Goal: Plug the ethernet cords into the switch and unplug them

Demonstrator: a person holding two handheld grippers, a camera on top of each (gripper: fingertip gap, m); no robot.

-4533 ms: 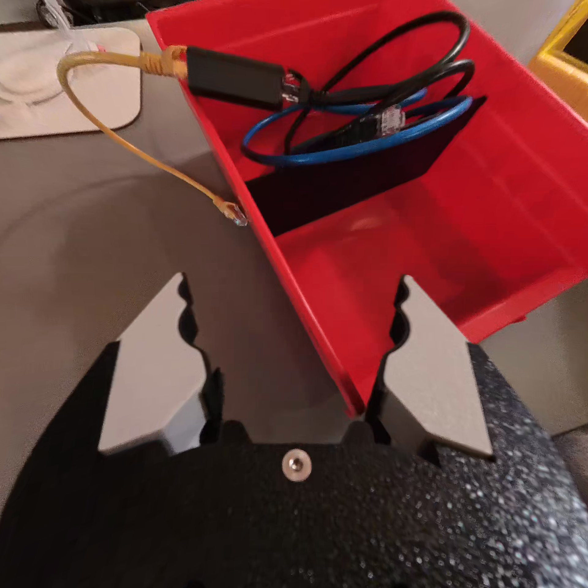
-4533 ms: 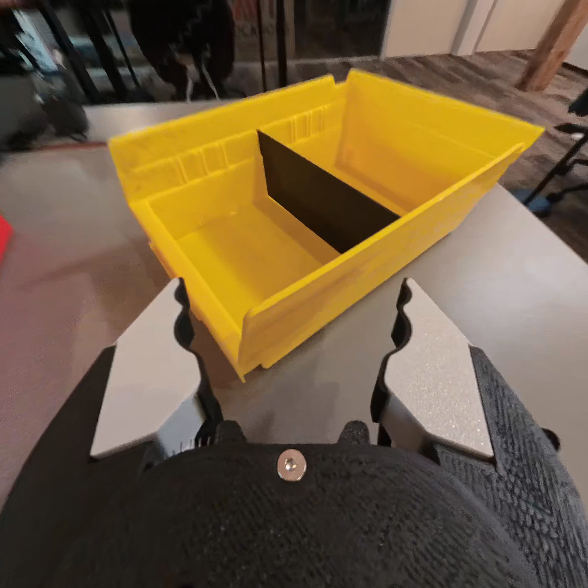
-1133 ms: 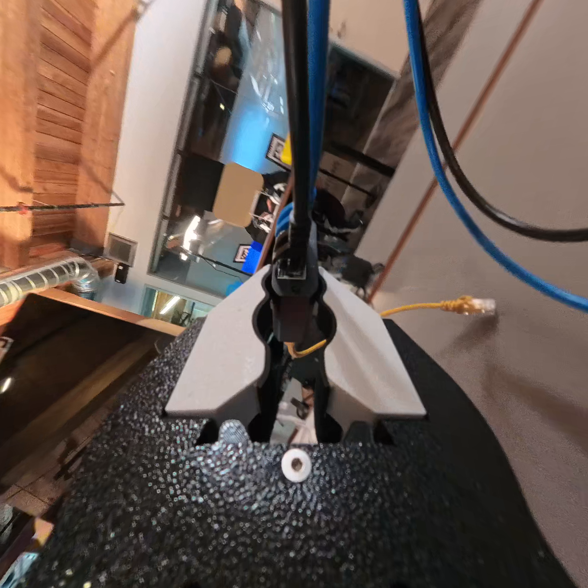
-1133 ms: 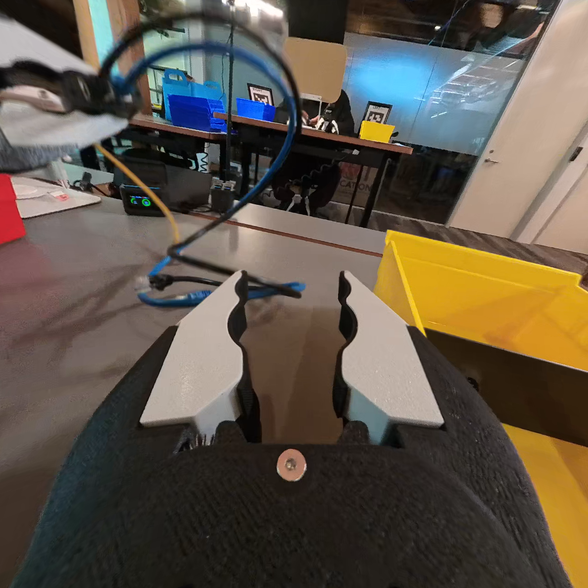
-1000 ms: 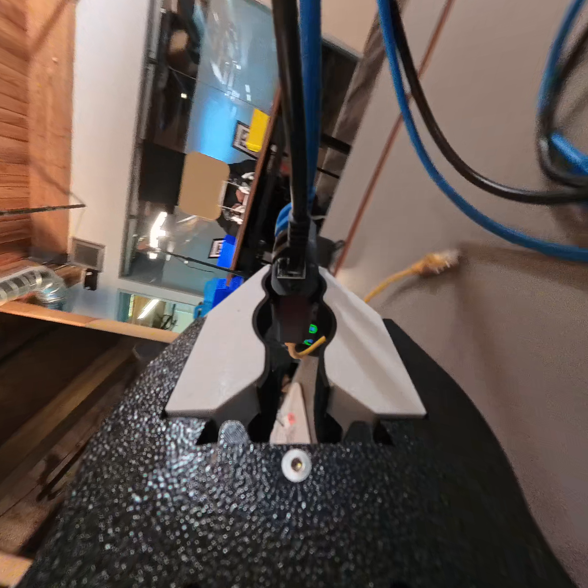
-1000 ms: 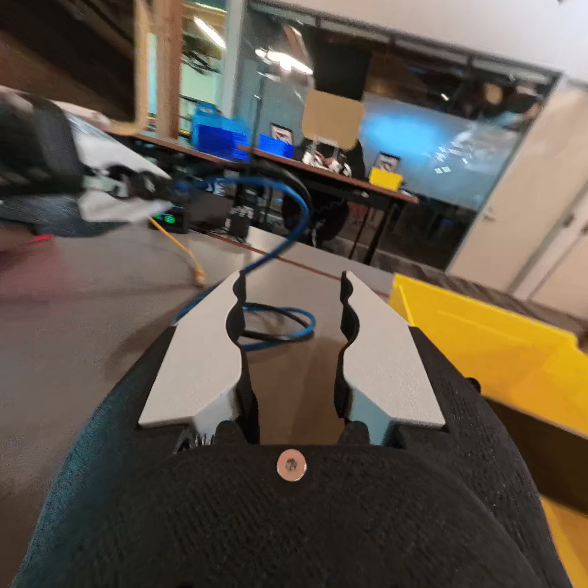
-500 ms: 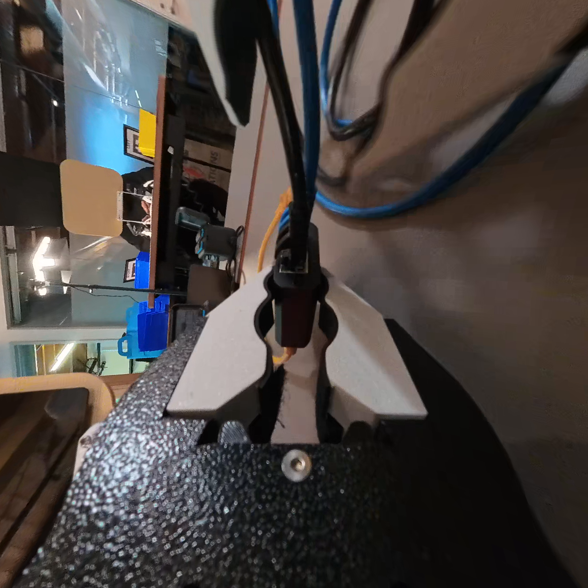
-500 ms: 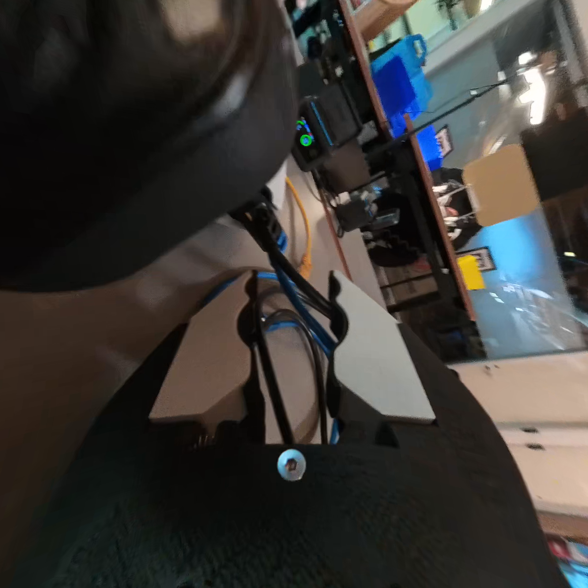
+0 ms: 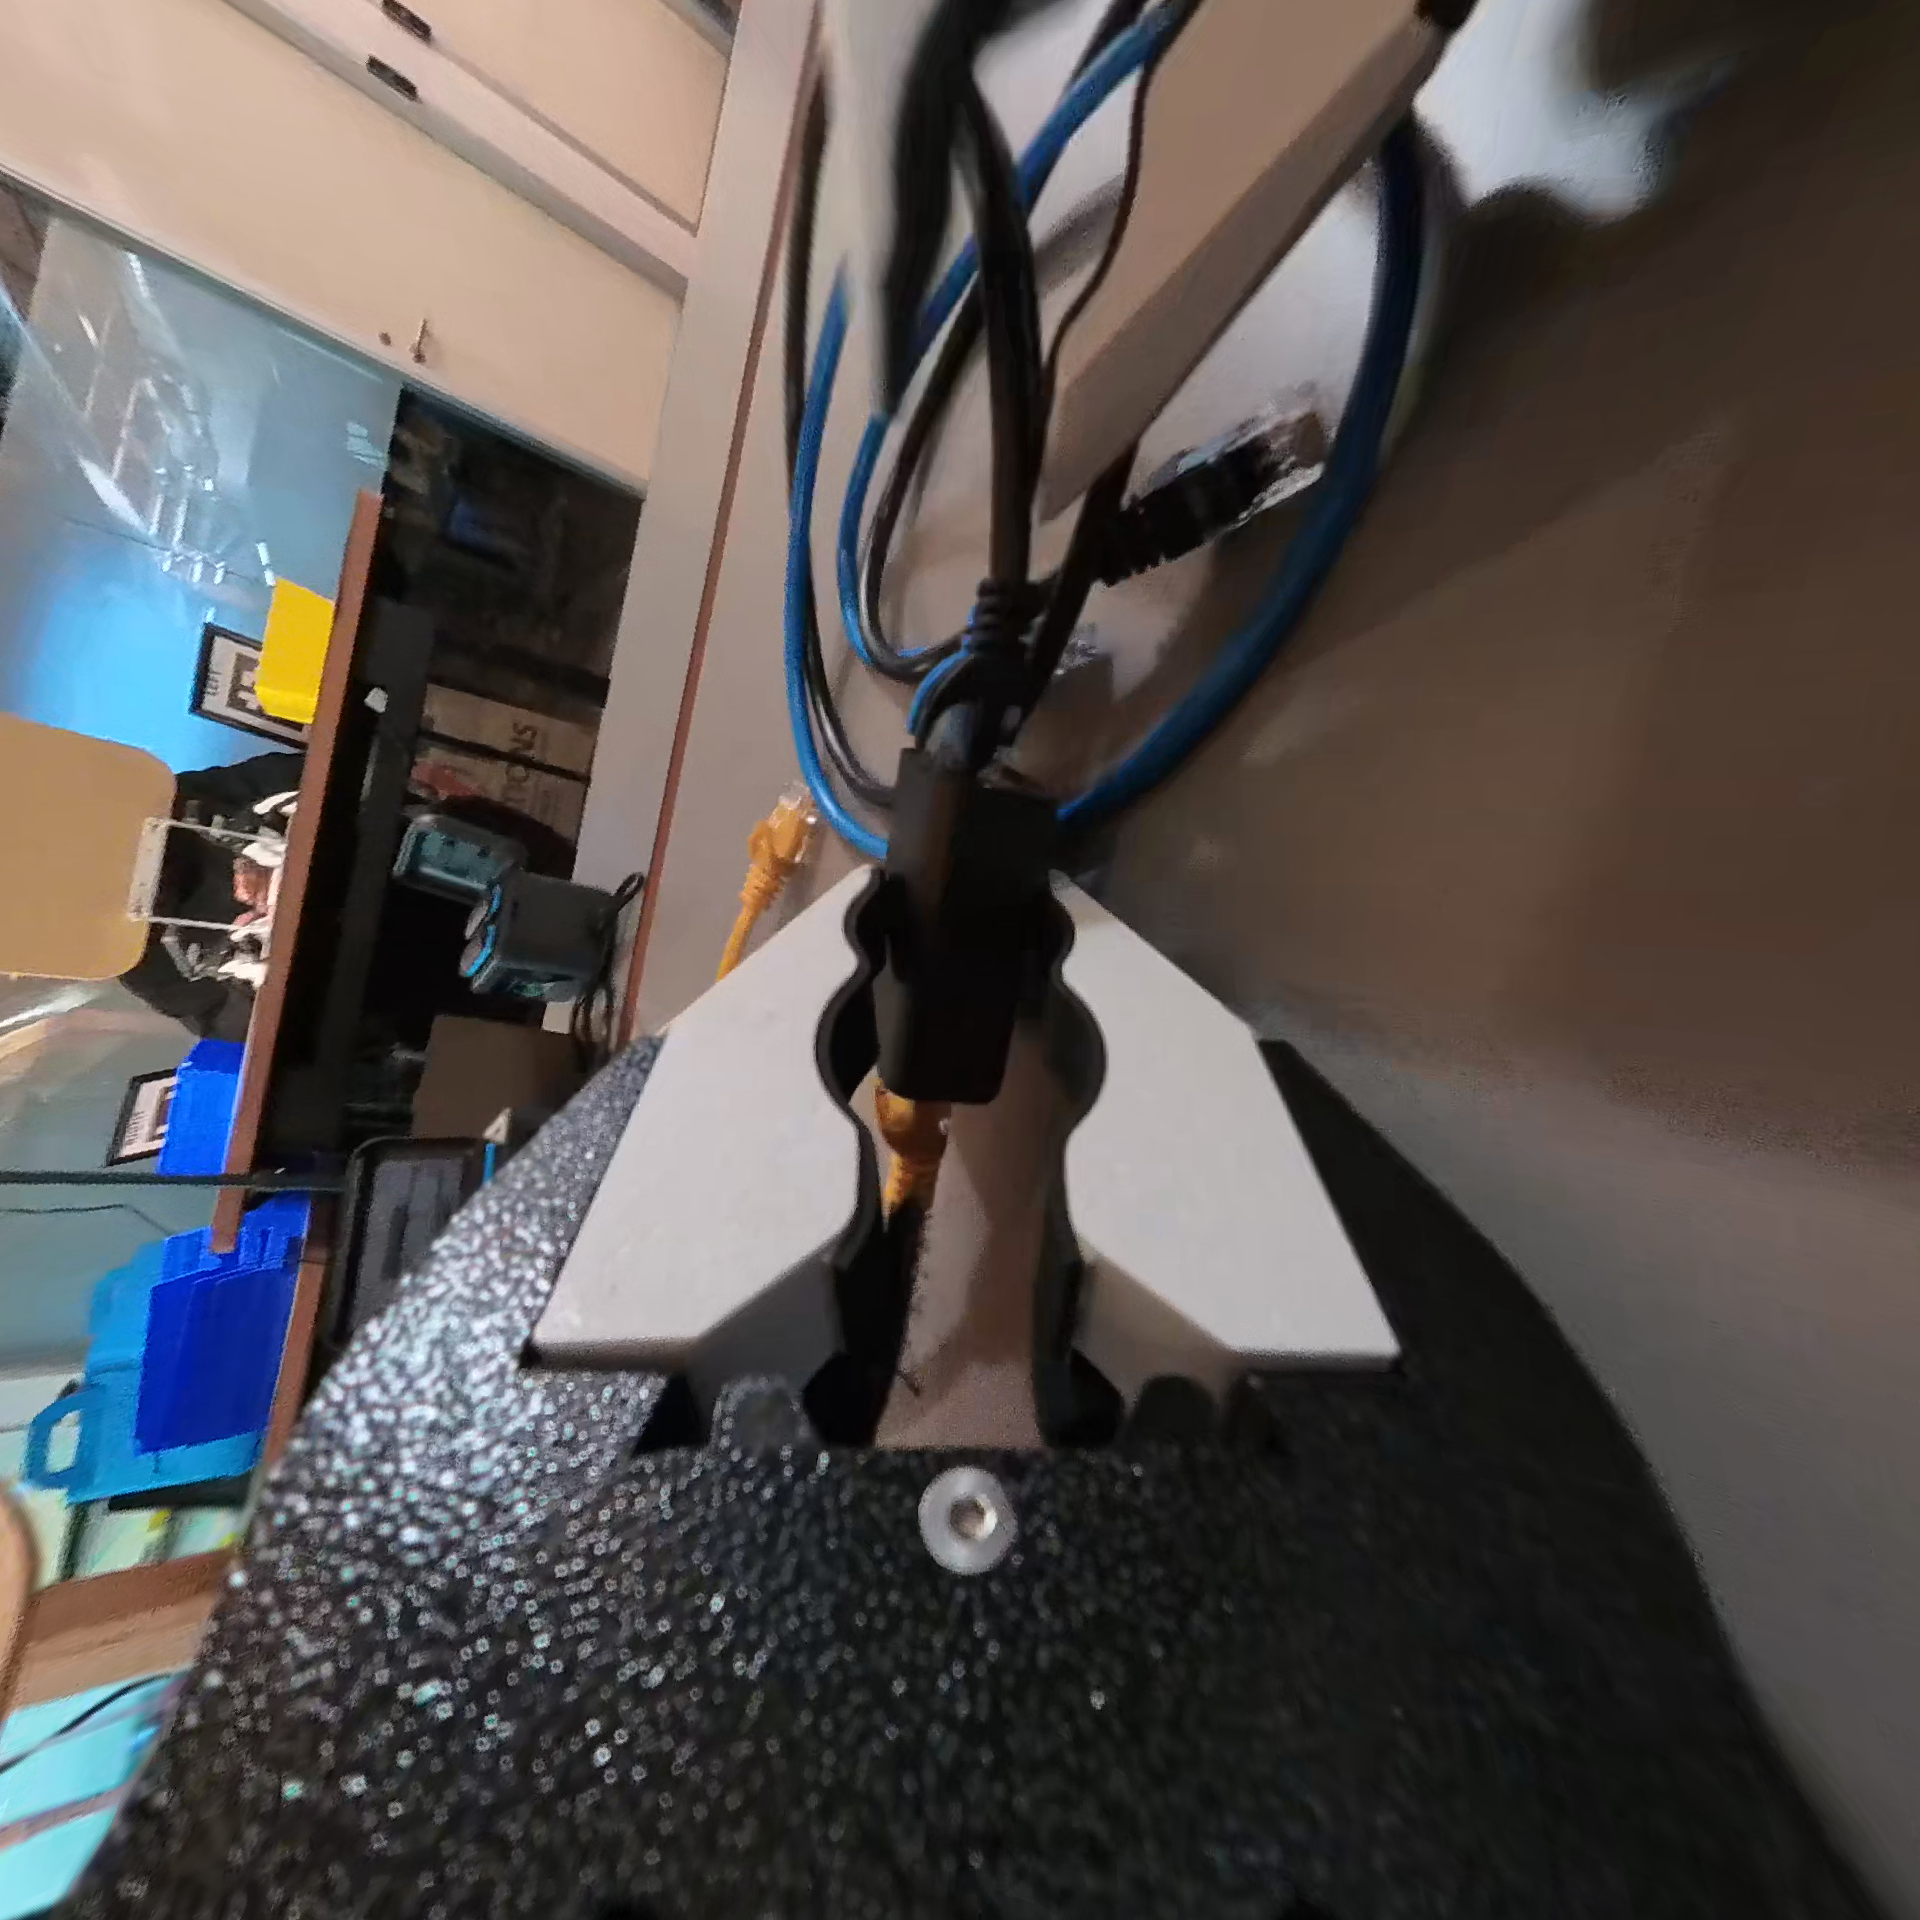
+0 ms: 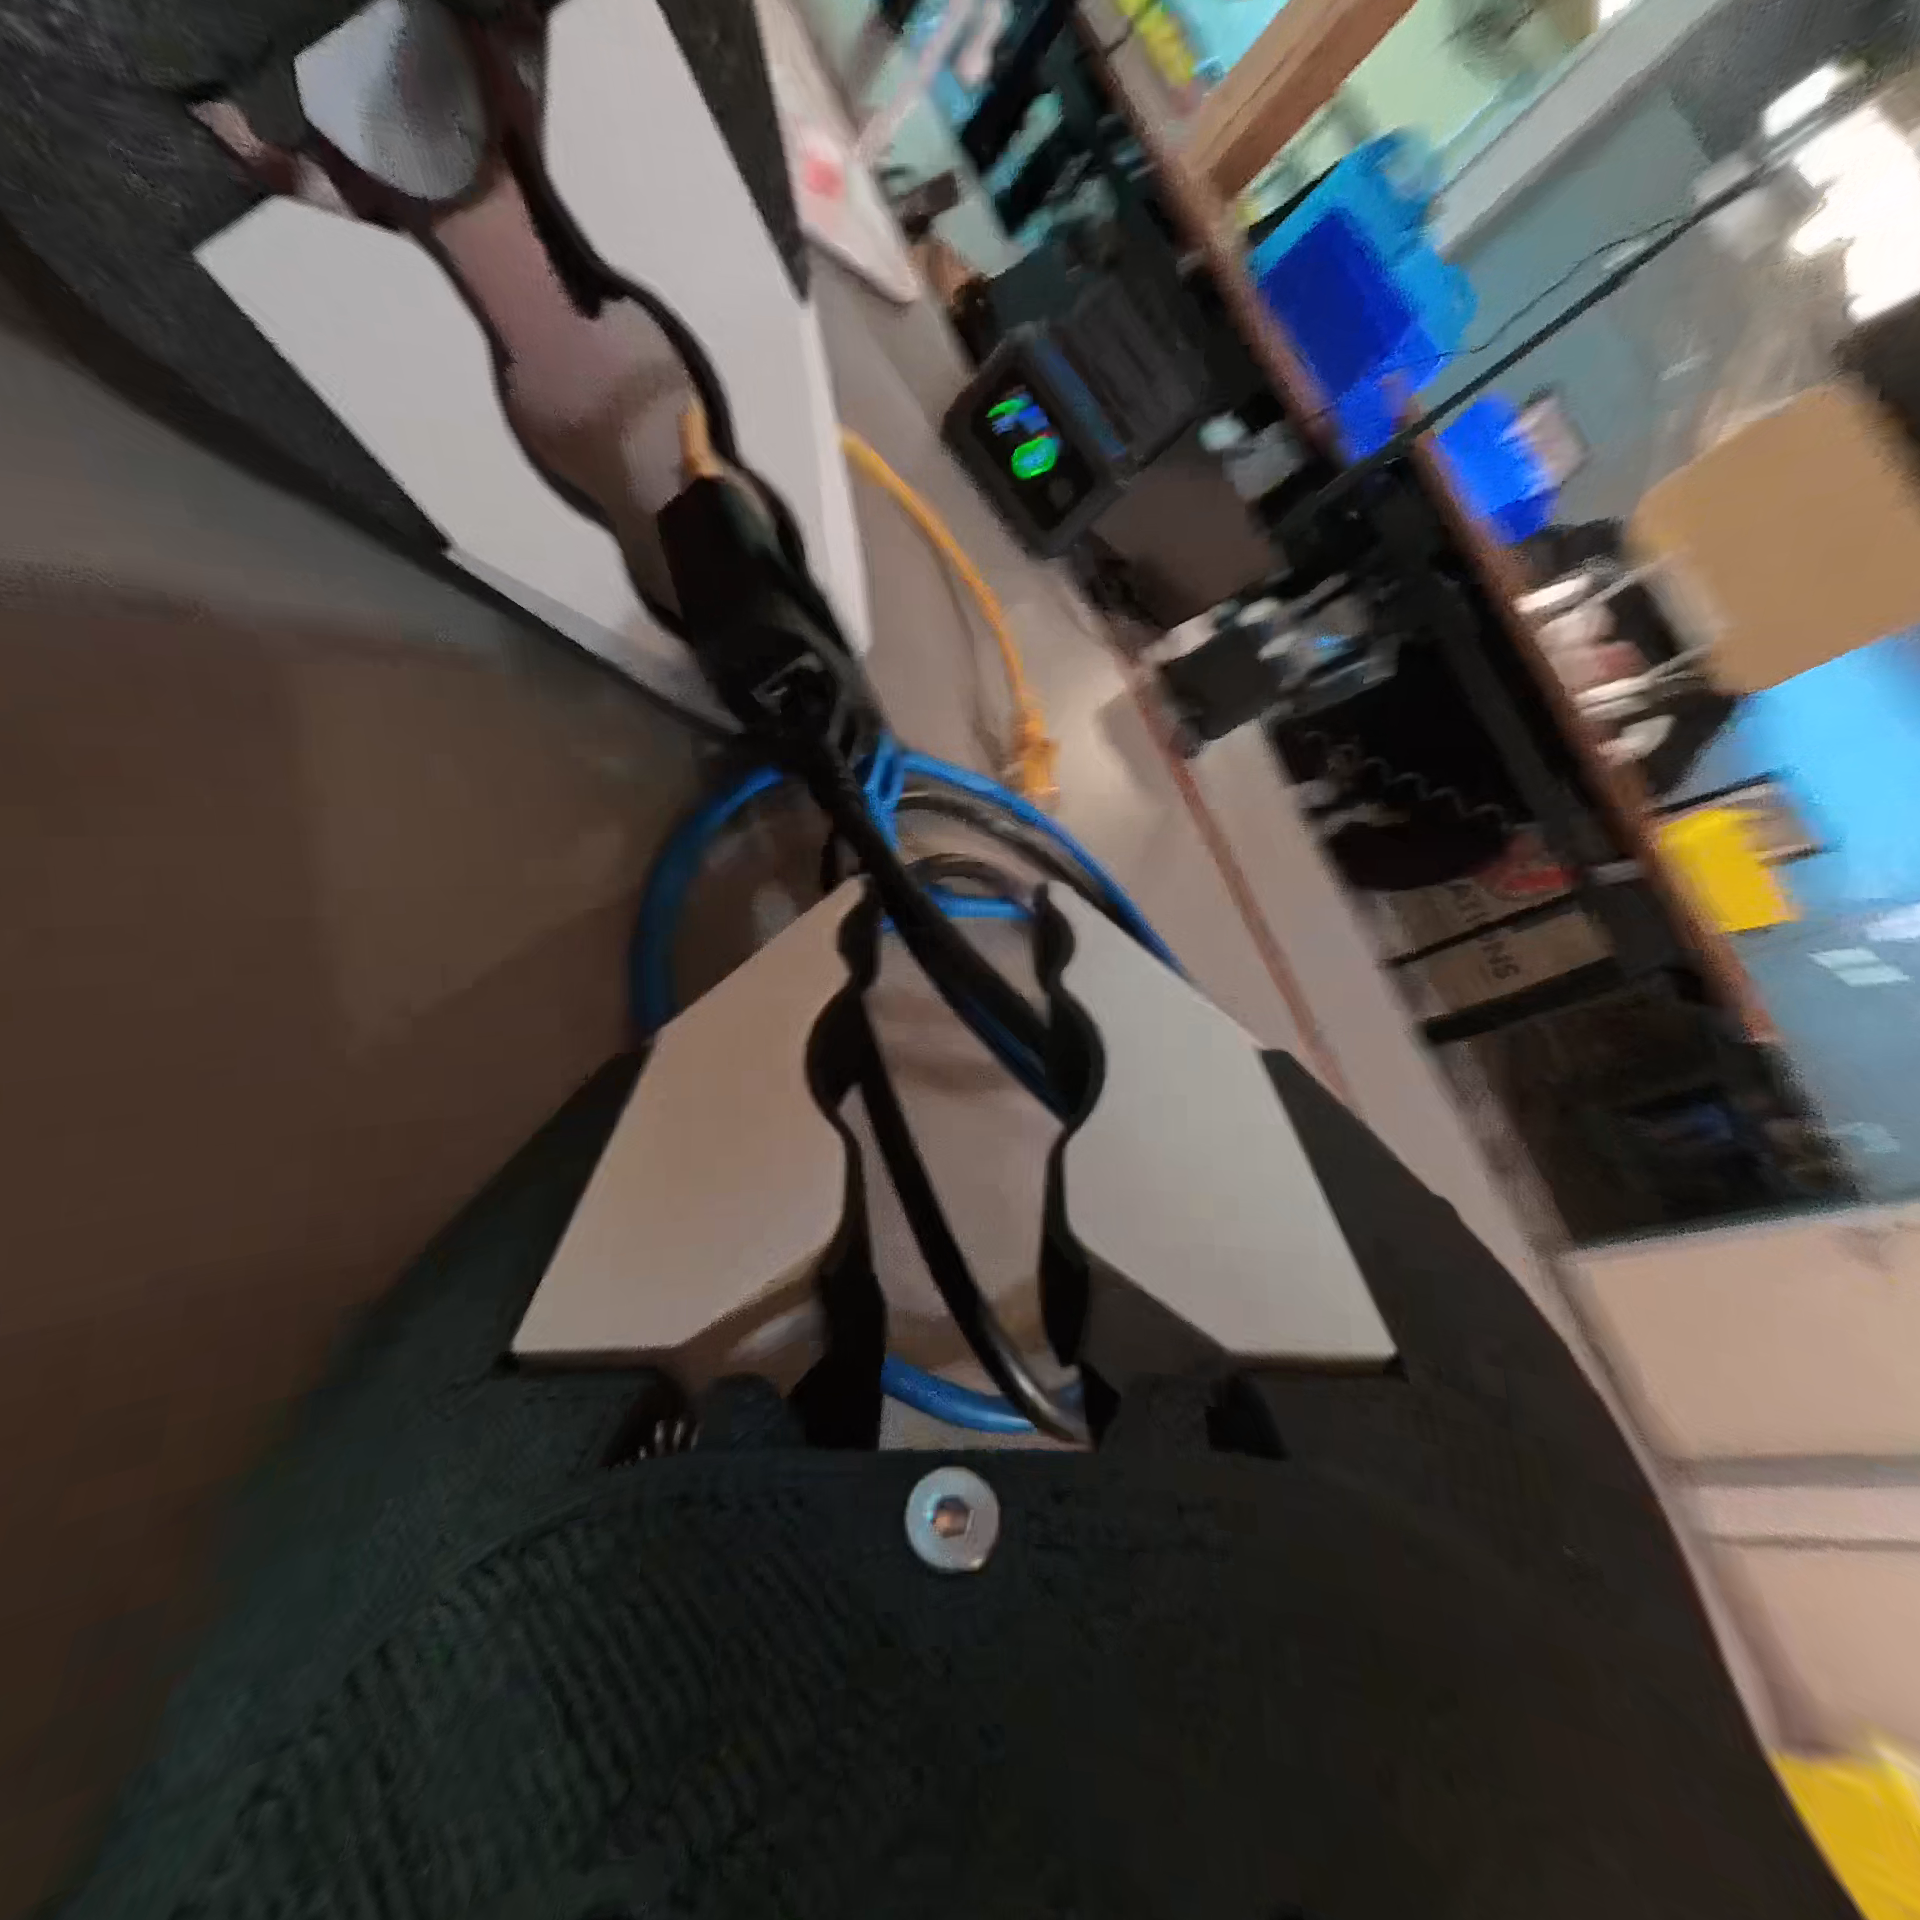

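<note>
My left gripper (image 9: 956,894) is shut on a small black switch (image 9: 951,977) and holds it above the grey table. A black cord (image 9: 1003,540) and a blue cord (image 9: 810,582) leave its far end. A yellow cord (image 9: 909,1143) leaves its near end. My right gripper (image 10: 951,914) is close in front of it, with the jaws partly closed and apart. The black cord (image 10: 935,966) and blue cord (image 10: 997,1039) run loosely between them. The right wrist view shows the left gripper (image 10: 795,675) with the switch (image 10: 748,592). A right finger (image 9: 1226,281) shows blurred in the left wrist view.
A loose black plug (image 9: 1205,509) and a loose yellow plug (image 9: 774,842) lie on the grey table (image 9: 1558,935). A black device with green lights (image 10: 1029,457) stands at its far edge. Blue bins (image 10: 1351,281) are beyond, and a yellow bin corner (image 10: 1860,1808) is near right.
My right gripper has swung in close to the left one and its jaws have narrowed around the black and blue cords. My left gripper has kept its hold on the switch while turning.
</note>
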